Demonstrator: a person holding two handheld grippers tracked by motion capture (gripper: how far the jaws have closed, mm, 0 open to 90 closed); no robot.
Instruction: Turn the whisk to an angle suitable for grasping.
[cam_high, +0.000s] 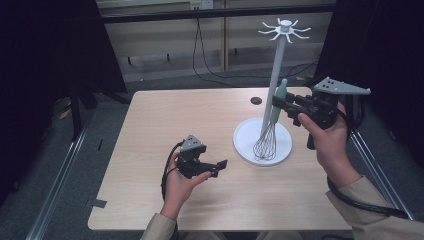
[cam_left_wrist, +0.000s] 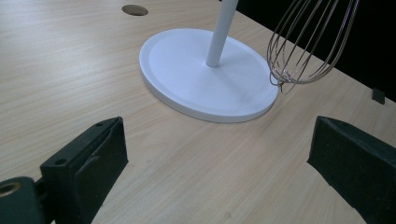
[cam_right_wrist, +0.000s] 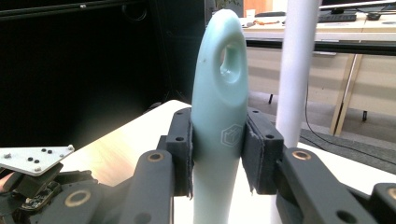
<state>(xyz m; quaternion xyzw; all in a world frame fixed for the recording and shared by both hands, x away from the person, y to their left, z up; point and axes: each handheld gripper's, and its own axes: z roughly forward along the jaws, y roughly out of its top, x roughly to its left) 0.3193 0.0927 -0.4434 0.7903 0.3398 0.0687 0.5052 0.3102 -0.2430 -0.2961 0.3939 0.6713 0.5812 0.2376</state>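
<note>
A whisk (cam_high: 266, 142) with a pale green handle (cam_right_wrist: 219, 116) hangs upright over the white stand's round base (cam_high: 245, 142), close beside its pole (cam_high: 278, 65). My right gripper (cam_high: 278, 104) is shut on the handle, with the pads (cam_right_wrist: 259, 154) pressing on both sides below the hanging hole. The stand's hooked top (cam_high: 285, 29) is well above the handle's tip. My left gripper (cam_high: 220, 168) is held low over the table, left of the base, open with nothing between its fingers. In the left gripper view, the wire loops (cam_left_wrist: 308, 42) hover just above the base (cam_left_wrist: 187, 79), ahead of the left gripper (cam_left_wrist: 219, 144).
A small dark round grommet (cam_high: 256, 100) sits in the table near the far edge, behind the stand. The wooden table (cam_high: 165, 125) stretches left of the base. Dark curtains flank both sides. Cables lie on the floor beyond the table.
</note>
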